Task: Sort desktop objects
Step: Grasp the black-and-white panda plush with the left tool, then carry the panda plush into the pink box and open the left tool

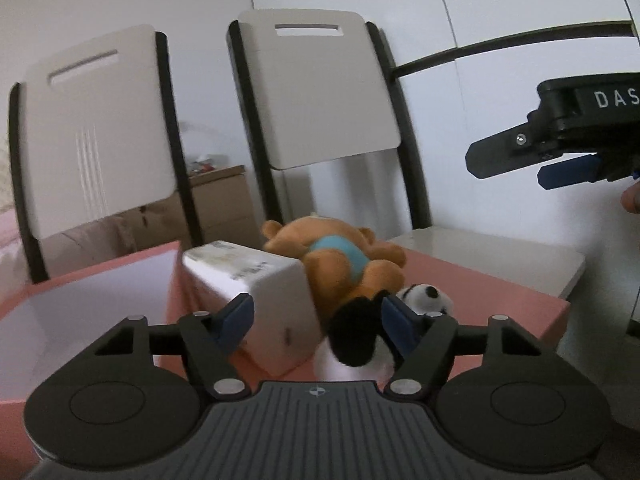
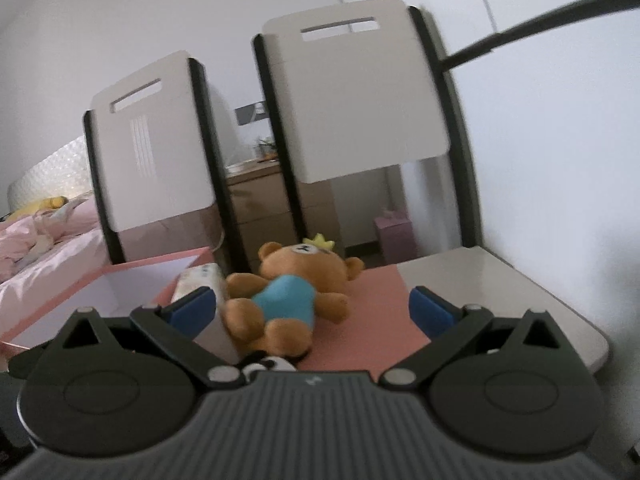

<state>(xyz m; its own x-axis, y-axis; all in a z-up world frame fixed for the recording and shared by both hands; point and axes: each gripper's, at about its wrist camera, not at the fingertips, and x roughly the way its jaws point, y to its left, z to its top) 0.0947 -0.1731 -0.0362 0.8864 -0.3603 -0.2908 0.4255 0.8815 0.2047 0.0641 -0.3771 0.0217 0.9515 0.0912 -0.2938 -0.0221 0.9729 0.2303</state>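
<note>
While the left gripper (image 1: 316, 318) is seen from its own camera, its blue pads (image 1: 236, 317) are spread wide and nothing is pinched. A black-and-white plush toy (image 1: 362, 340) lies between the fingers, close against the right pad; whether contact is made cannot be told. Just beyond, a white box (image 1: 256, 296) stands on the pink mat (image 1: 480, 292), beside an open pink box (image 1: 80, 304) at the left. A brown bear (image 1: 340, 256) in a blue shirt is laid behind the white box. At the right edge the right gripper (image 1: 520, 160) is held in the air, cut off by the frame.

From the right wrist camera, the right gripper (image 2: 312, 312) is shown wide apart and empty, well above the bear (image 2: 288, 300), whose face and yellow crown are visible only here. Only a small part of the black-and-white toy (image 2: 272, 365) is seen, mostly hidden by the gripper body. Two chairs (image 2: 360, 92) are blurred behind.
</note>
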